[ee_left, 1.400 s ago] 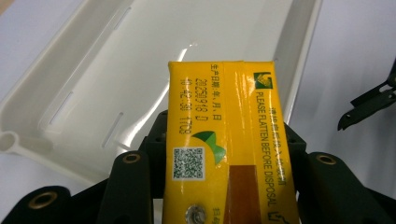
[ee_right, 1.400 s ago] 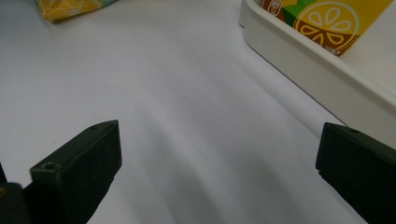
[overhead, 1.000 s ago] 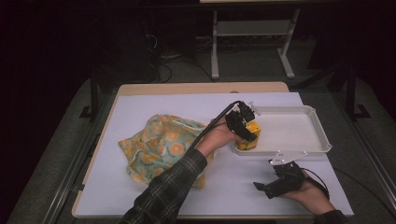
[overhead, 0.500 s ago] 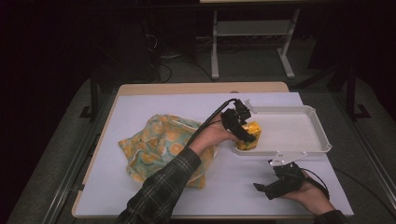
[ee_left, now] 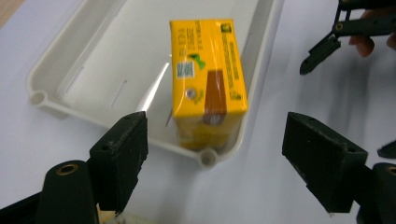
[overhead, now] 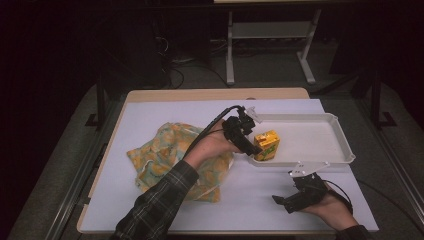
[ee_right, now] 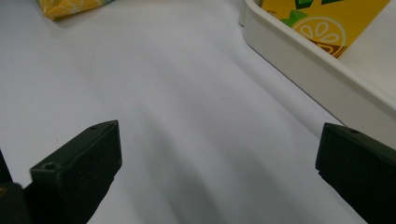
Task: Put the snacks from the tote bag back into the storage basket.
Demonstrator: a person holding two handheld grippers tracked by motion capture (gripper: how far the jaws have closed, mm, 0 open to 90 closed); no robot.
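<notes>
— Left of the white tray (overhead: 336, 131), what lies on the bench (overhead: 160, 112)?

— A crumpled cloth (overhead: 160, 157) with yellow and orange fruit shapes. It is well apart from the tray, and a plaid sleeve (overhead: 155, 207) lies across its near side.

— And at the tray's left end?

— The left claw (overhead: 254, 150) is there. In the left gripper view its jaws are spread wide, and nothing is between them. It hangs just outside the tray's near left corner.

— What is inside the tray?

— A yellow juice box (overhead: 265, 145). It stands up in that same near left corner, close against the tray's rim. In the left gripper view the juice box (ee_left: 205, 81) sits just past the open left claw (ee_left: 233, 161), not touching either jaw. The tray's (ee_left: 70, 70) other parts are bare and white.

— Where is the right claw?

— The right claw (overhead: 282, 202) is on the near side of the tray, held low over the bench in a hand (overhead: 330, 210). In the right gripper view its jaws are spread wide too, with bare bench (ee_right: 187, 116) between them. The tray's wall (ee_right: 308, 70) and the juice box (ee_right: 327, 23) show up past it.
</notes>
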